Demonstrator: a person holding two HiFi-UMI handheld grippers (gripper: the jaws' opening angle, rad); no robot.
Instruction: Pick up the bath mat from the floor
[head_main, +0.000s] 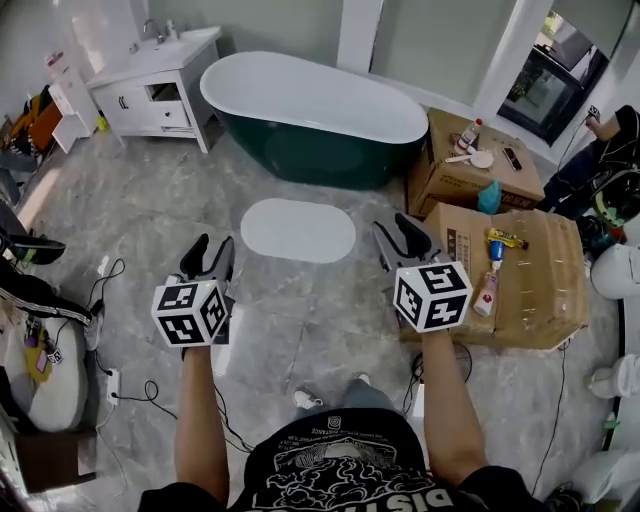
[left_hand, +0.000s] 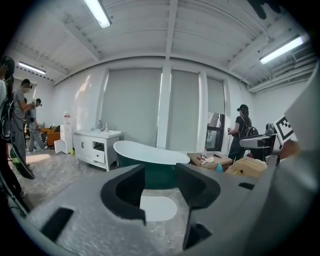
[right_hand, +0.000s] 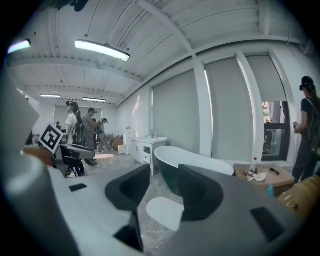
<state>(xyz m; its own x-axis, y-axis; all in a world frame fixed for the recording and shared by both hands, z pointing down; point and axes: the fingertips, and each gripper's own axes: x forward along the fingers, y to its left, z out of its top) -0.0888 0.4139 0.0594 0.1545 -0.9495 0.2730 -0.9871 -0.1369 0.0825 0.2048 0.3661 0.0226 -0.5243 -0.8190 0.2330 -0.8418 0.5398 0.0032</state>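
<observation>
The bath mat (head_main: 298, 230) is a white oval lying flat on the grey marble floor in front of the bathtub. In the head view my left gripper (head_main: 210, 256) hovers short of the mat's near-left side, and my right gripper (head_main: 400, 240) hovers just off its right end. Both are held above the floor and touch nothing. In the left gripper view the mat (left_hand: 159, 207) shows through the gap of the left gripper (left_hand: 160, 192), whose jaws stand apart and empty. The right gripper (right_hand: 164, 192) likewise frames the mat (right_hand: 165, 212) between parted, empty jaws.
A dark green bathtub (head_main: 315, 115) stands behind the mat, with a white vanity (head_main: 160, 80) to its left. Two cardboard boxes (head_main: 520, 270) with bottles on top crowd the right side. Cables and a power strip (head_main: 112, 385) lie on the floor at left. People stand in the background.
</observation>
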